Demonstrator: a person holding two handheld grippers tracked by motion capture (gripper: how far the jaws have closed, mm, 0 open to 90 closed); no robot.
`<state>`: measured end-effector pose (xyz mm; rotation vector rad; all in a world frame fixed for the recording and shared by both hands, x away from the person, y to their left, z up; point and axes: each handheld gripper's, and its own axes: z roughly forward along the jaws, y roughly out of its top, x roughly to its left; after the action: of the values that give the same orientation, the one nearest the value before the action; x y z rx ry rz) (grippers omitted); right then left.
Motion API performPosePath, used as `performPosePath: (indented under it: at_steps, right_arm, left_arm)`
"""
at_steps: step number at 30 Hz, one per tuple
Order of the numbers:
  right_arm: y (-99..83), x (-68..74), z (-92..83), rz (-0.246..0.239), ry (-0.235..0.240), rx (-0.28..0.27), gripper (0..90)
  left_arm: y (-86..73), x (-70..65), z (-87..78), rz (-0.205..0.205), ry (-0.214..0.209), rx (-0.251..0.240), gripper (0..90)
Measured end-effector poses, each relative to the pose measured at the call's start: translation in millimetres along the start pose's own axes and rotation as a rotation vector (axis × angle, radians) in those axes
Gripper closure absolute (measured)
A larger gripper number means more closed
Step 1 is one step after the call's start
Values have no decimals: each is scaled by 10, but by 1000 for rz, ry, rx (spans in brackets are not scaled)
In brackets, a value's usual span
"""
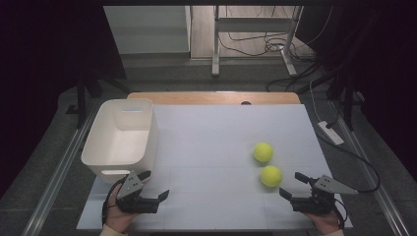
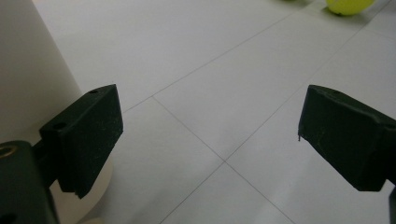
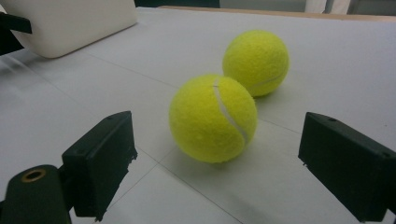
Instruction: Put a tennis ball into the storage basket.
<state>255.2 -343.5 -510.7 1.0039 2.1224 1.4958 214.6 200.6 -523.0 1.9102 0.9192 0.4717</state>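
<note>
Two yellow tennis balls lie on the white table: the near ball and the far ball, close together but apart. My right gripper stands open at the front right, its jaws pointing at the near ball, which lies just beyond them. My left gripper stands open at the front left beside the white bin, with bare table between its jaws. A yellow ball peeks in at the top of the left gripper view.
The white bin is empty and stands at the table's left side. A wooden edge runs along the back of the table. Cables and a power strip lie on the floor to the right.
</note>
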Motion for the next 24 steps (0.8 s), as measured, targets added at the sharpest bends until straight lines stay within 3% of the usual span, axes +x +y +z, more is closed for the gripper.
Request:
performPosePath:
  at_steps: [24]
  right_arm:
    - [19, 9, 5, -2, 3, -2, 111]
  left_arm:
    - [41, -42, 26, 4, 1, 2, 76]
